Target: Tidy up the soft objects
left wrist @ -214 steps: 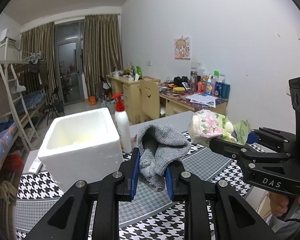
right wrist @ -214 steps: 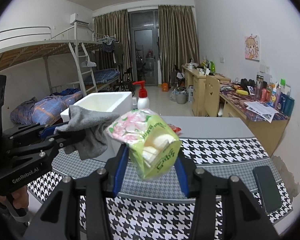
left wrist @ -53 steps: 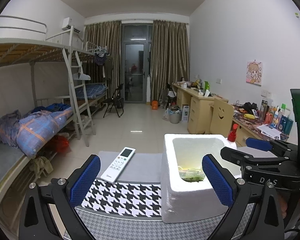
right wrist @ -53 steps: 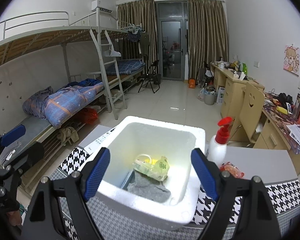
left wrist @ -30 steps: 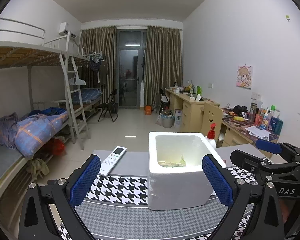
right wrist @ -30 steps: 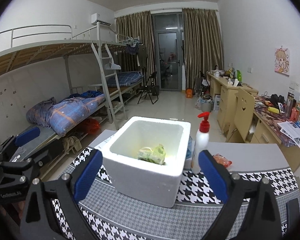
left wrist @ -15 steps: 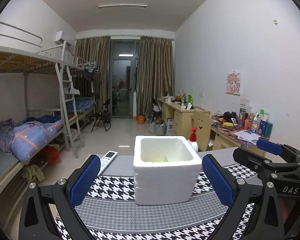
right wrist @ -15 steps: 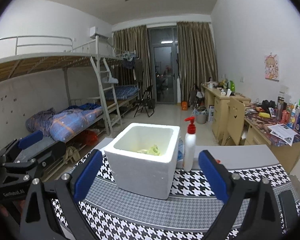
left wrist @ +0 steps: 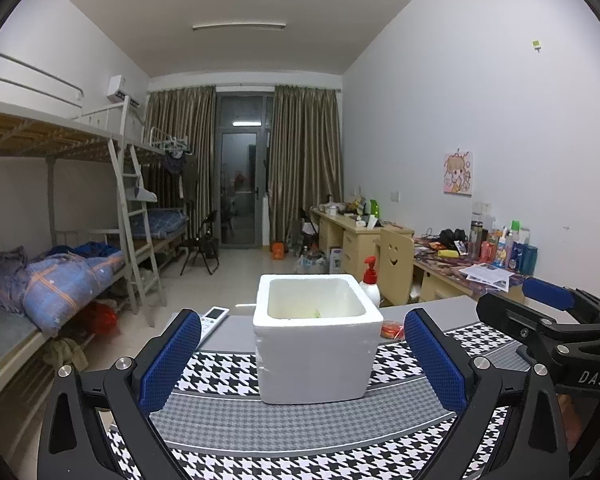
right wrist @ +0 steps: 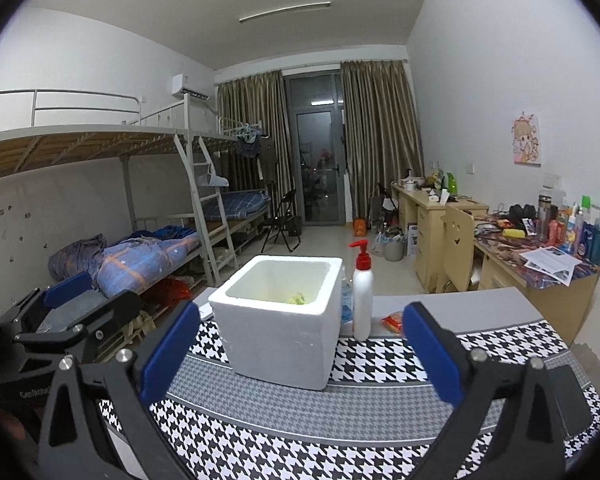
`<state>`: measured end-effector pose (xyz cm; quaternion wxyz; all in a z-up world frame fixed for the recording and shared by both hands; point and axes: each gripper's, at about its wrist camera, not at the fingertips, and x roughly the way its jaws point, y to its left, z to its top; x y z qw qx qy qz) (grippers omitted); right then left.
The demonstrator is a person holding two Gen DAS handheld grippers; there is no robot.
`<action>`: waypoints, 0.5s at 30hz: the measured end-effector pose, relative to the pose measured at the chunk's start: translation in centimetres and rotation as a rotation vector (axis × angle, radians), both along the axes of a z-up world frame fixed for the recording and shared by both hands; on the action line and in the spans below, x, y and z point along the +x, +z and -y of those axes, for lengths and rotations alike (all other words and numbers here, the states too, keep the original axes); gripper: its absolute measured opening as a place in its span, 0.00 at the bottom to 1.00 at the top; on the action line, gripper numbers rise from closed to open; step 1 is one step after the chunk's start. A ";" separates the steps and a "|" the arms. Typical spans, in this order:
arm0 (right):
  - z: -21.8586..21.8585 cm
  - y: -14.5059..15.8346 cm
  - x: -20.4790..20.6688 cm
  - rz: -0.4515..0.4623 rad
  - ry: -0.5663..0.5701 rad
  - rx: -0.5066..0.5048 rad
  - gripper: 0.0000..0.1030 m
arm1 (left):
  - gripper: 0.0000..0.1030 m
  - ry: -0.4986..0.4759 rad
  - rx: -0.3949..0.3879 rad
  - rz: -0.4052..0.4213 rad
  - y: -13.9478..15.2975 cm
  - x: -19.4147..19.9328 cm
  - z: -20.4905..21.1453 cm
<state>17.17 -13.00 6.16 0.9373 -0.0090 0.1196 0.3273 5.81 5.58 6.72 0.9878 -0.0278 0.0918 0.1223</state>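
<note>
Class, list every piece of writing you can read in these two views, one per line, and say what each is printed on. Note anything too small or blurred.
"DAS": on the right gripper body, in the left wrist view.
"GenRobo", cut off by a finger: on the left gripper body, in the right wrist view.
Papers on the desk: print too small to read.
Bottles on the desk: labels too blurred.
Pump bottle: no readable label.

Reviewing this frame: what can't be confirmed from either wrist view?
- Foam box contents: its near wall hides all but a green sliver in both views; no sock can be seen.
- Small red packet: partly behind the right claw finger; print too small.
- White remote: left view, partly behind the left claw finger.
- Dark flat object: right view, behind the claw frame.
</note>
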 end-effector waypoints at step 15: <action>1.9 -2.0 -1.7 0.011 0.002 0.010 0.99 | 0.99 0.009 -0.001 0.007 -1.6 -1.3 1.4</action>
